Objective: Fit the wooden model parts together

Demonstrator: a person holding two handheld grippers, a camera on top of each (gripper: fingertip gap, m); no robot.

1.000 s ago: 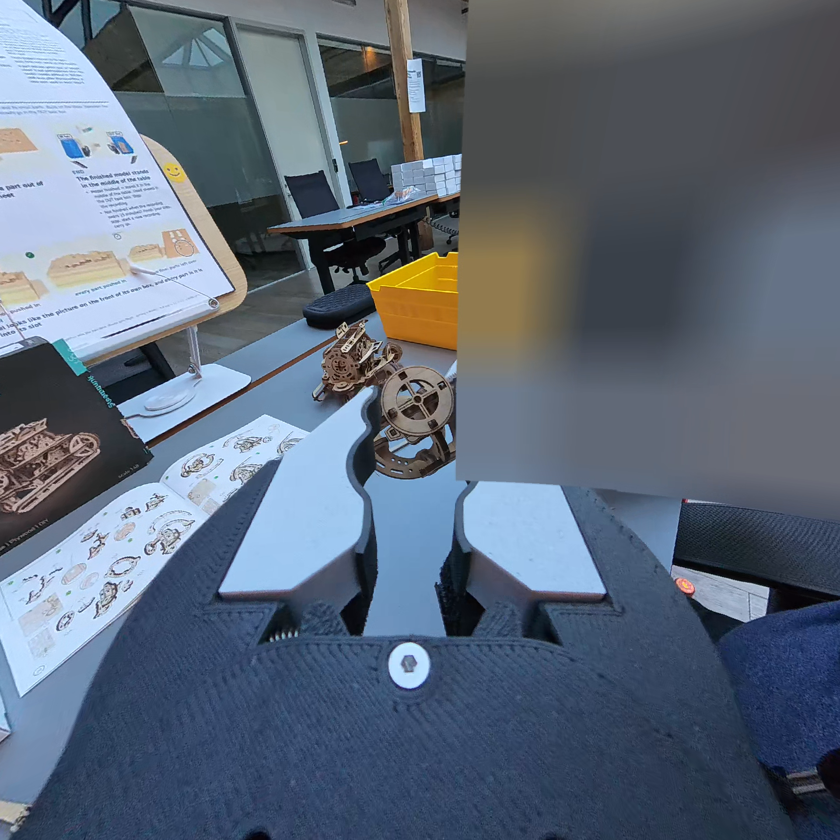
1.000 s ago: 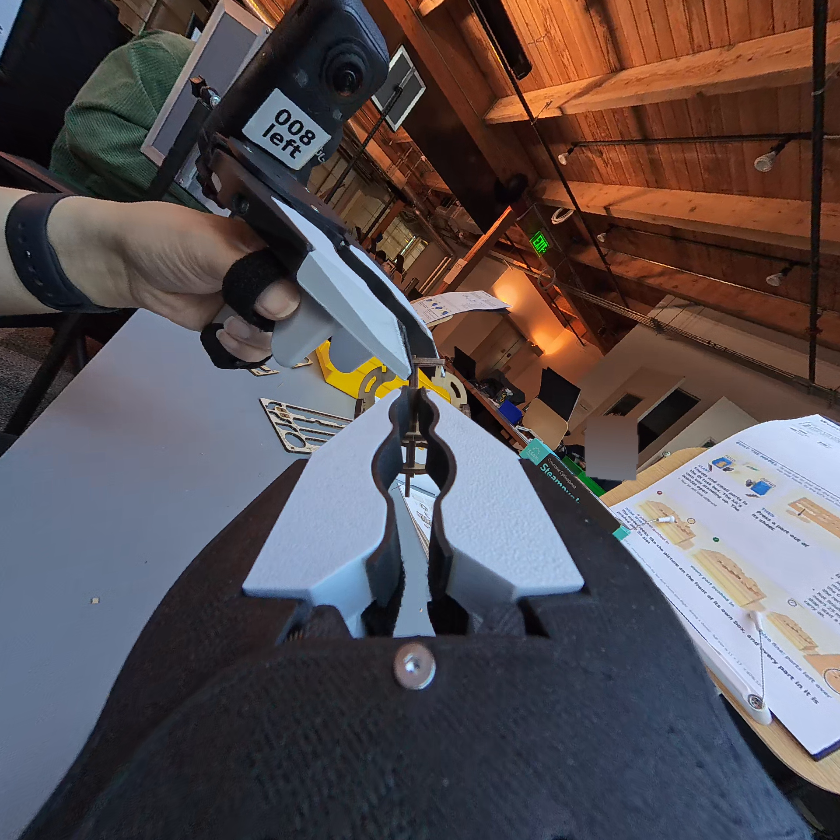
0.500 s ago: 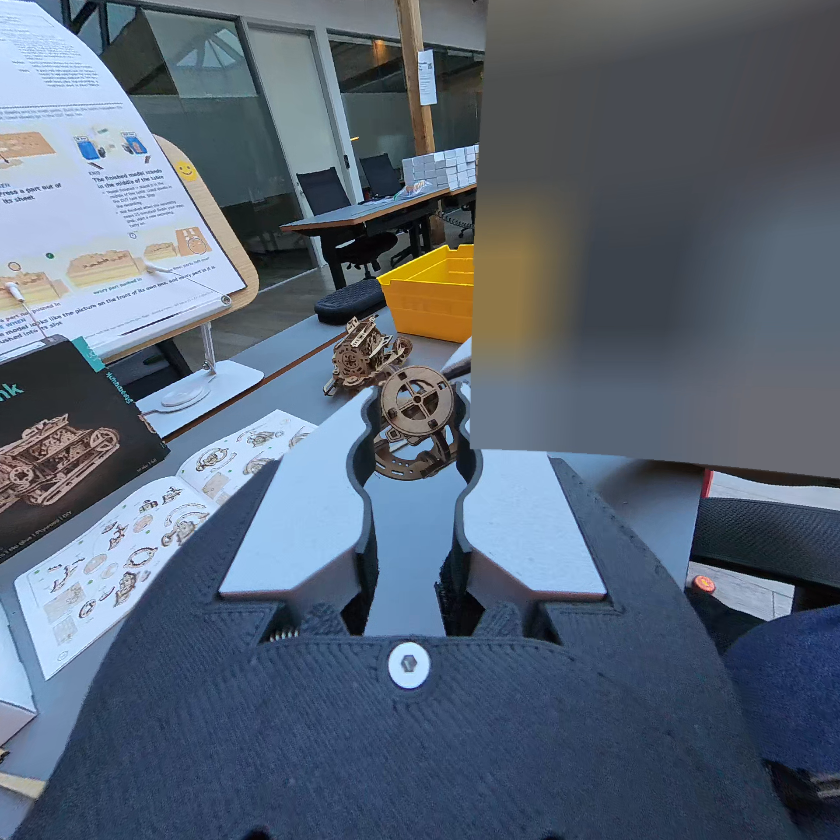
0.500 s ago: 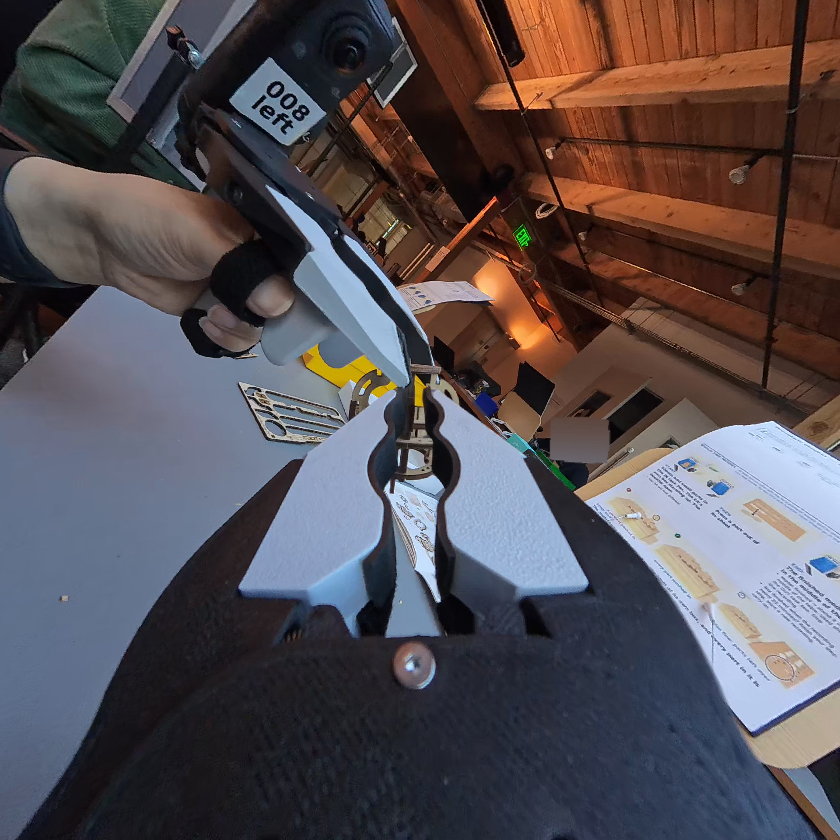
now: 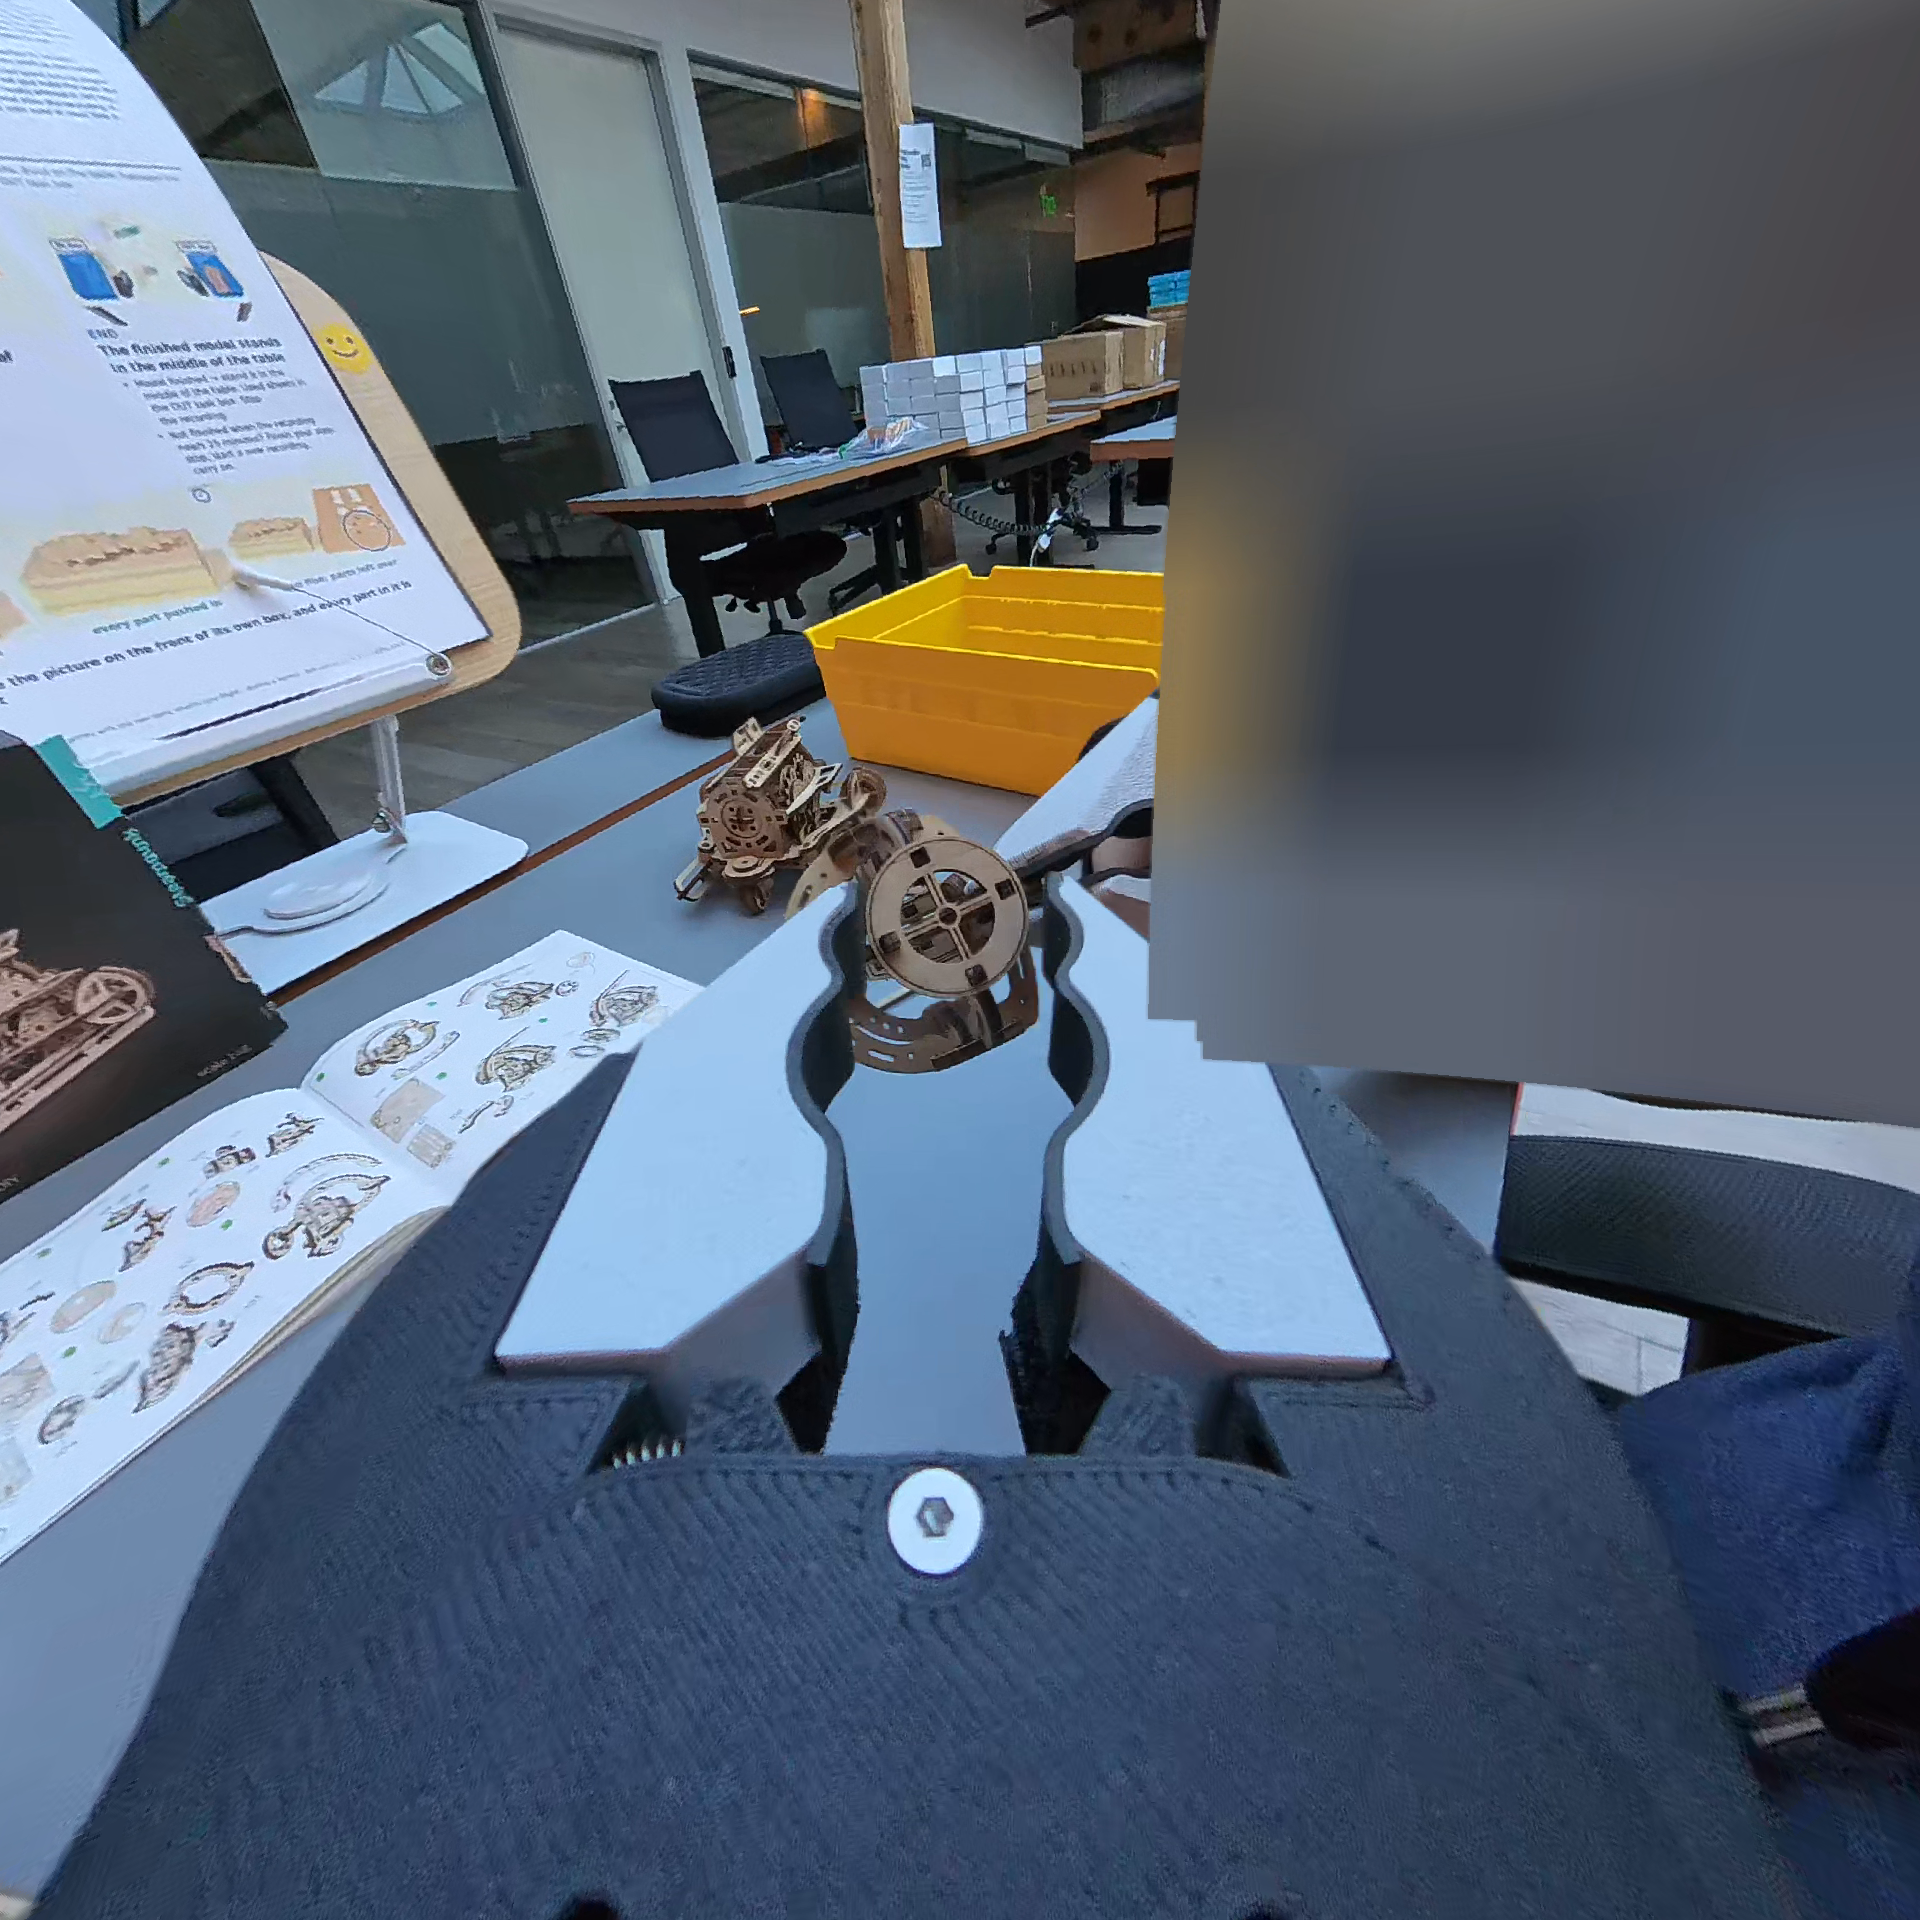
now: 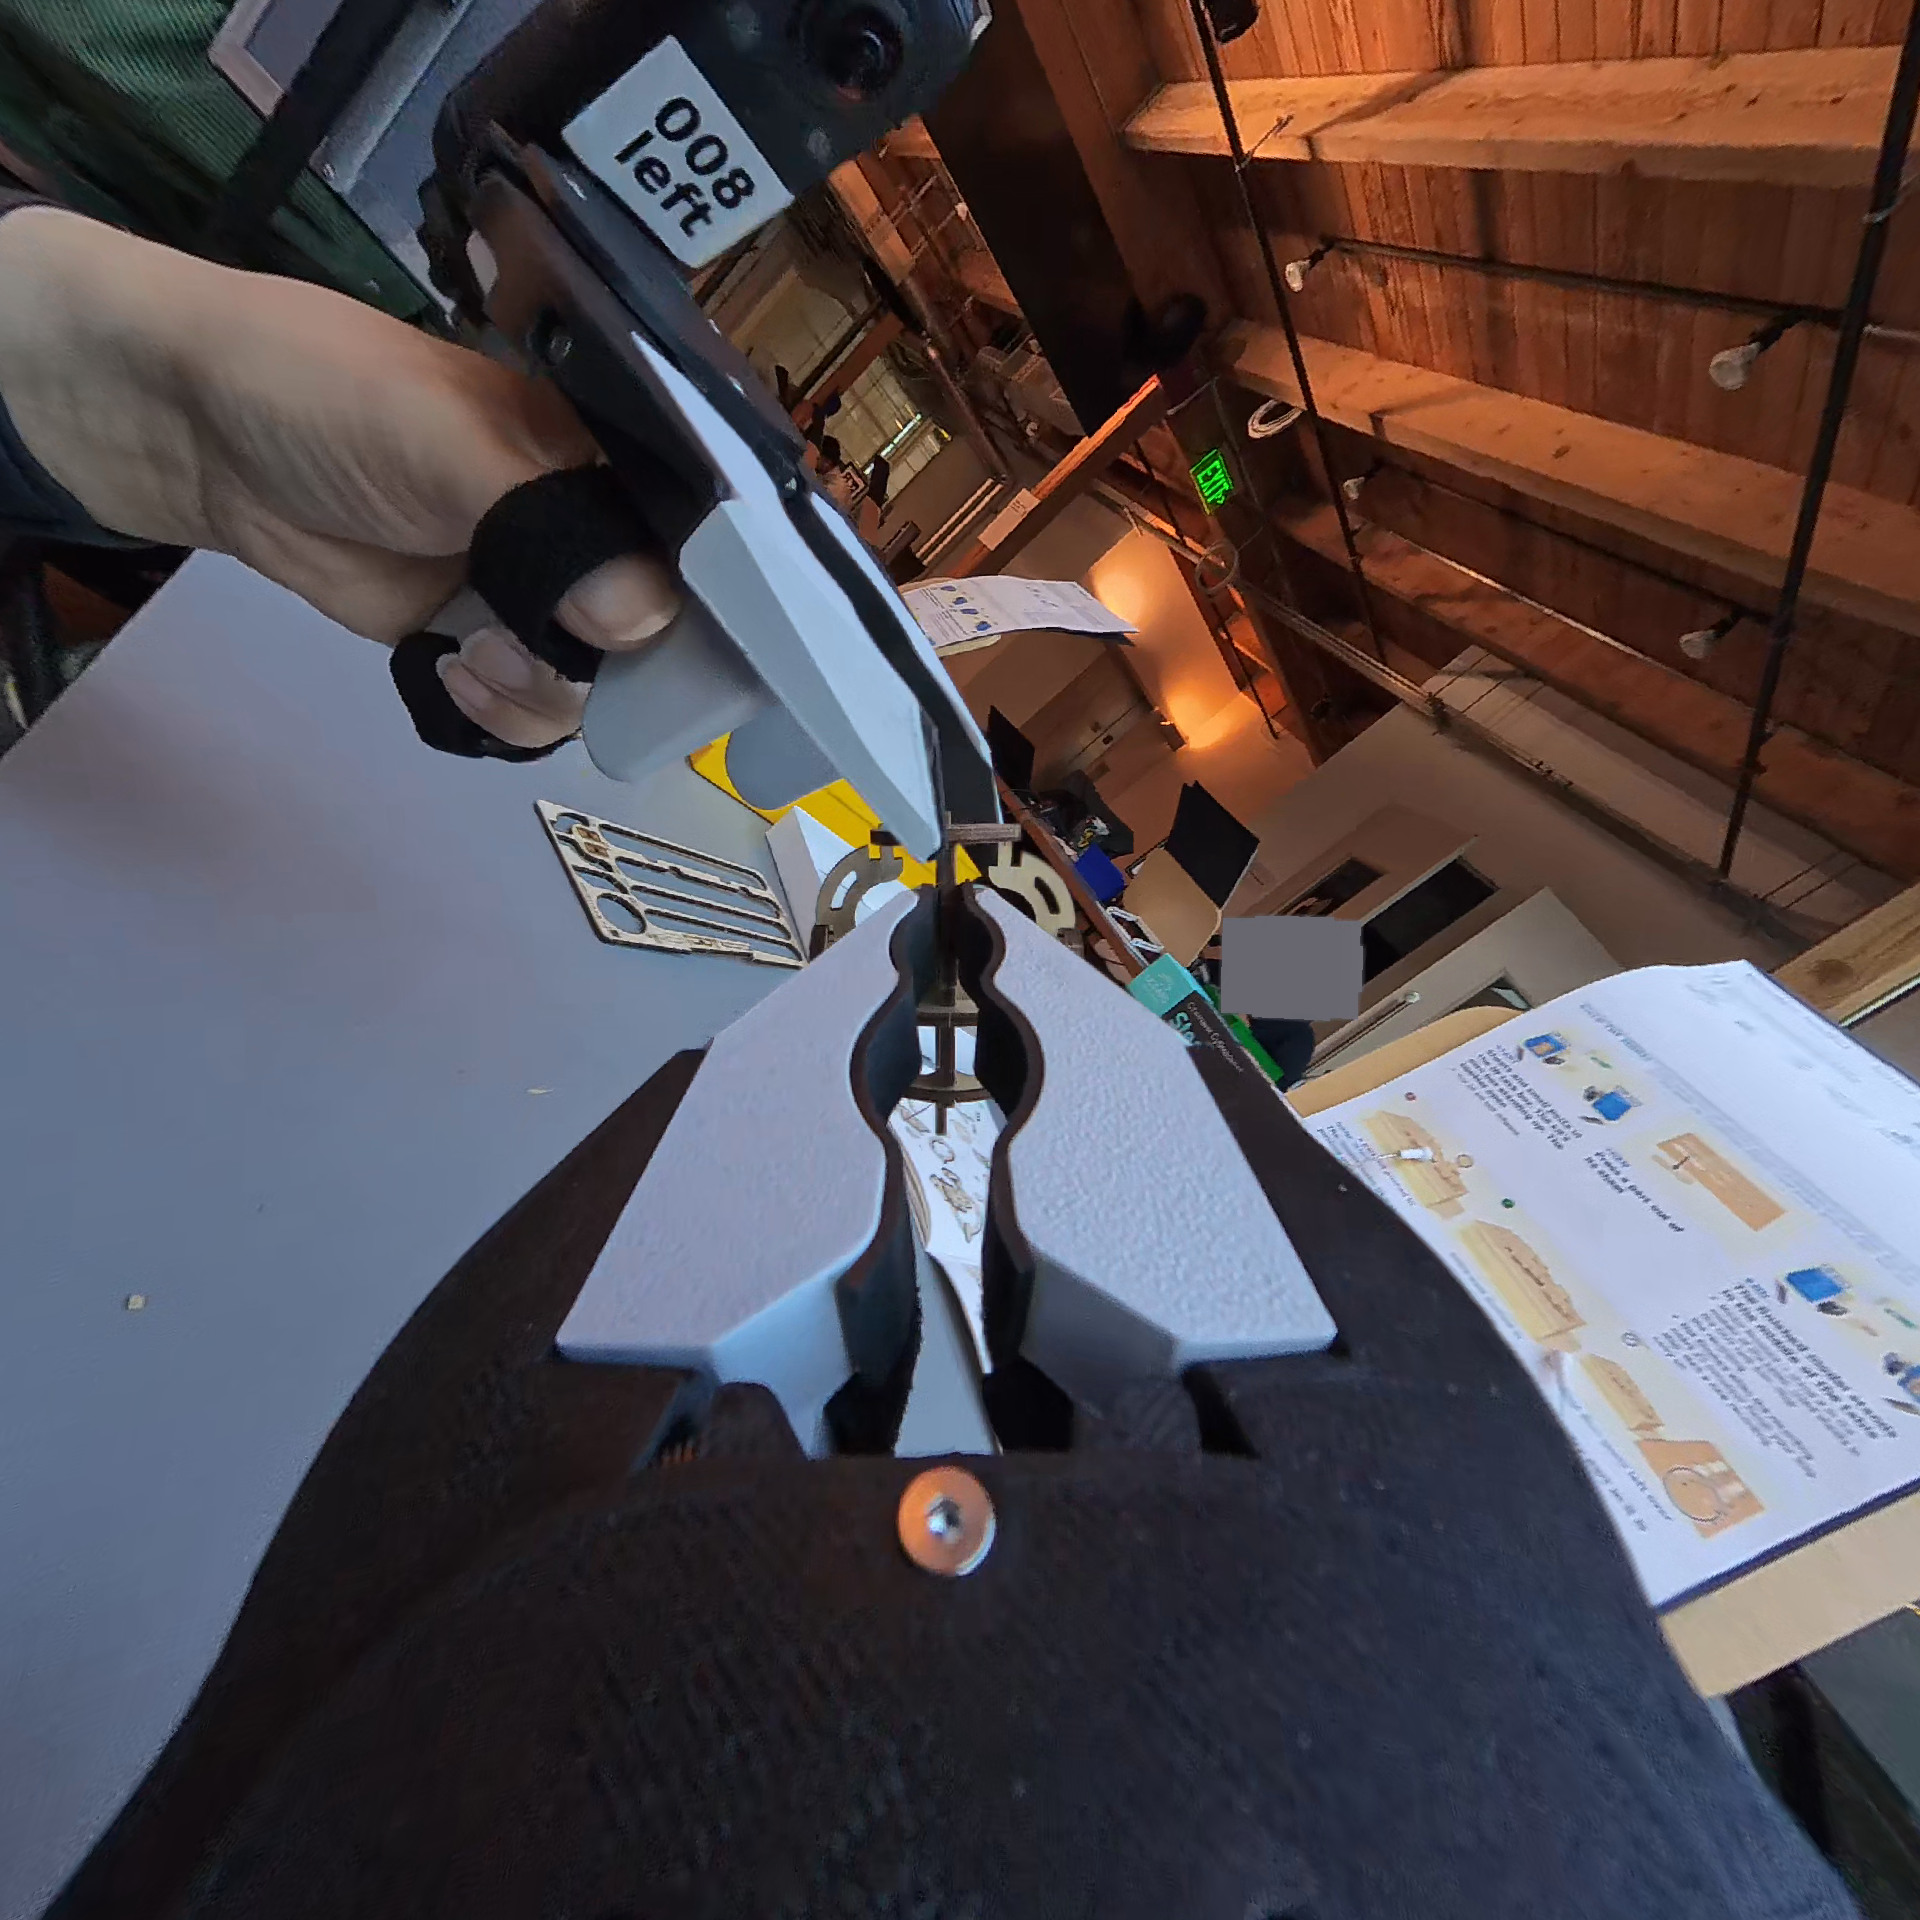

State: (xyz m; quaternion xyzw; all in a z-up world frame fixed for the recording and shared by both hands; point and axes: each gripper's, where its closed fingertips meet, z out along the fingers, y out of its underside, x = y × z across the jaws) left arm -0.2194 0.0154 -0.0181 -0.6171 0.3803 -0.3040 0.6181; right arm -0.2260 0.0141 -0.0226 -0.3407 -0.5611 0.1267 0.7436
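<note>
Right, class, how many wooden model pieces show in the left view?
2: a wheel held up near the camera, a part-built model on the table by the yellow bin. More may be hidden.

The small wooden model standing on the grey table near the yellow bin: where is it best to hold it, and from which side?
Probably grip the small wooden model across its boxy body, coming from above. That block looks most solid; thin pieces stick out low on its left and a wheel on its right, so a sideways approach may catch them.
</note>
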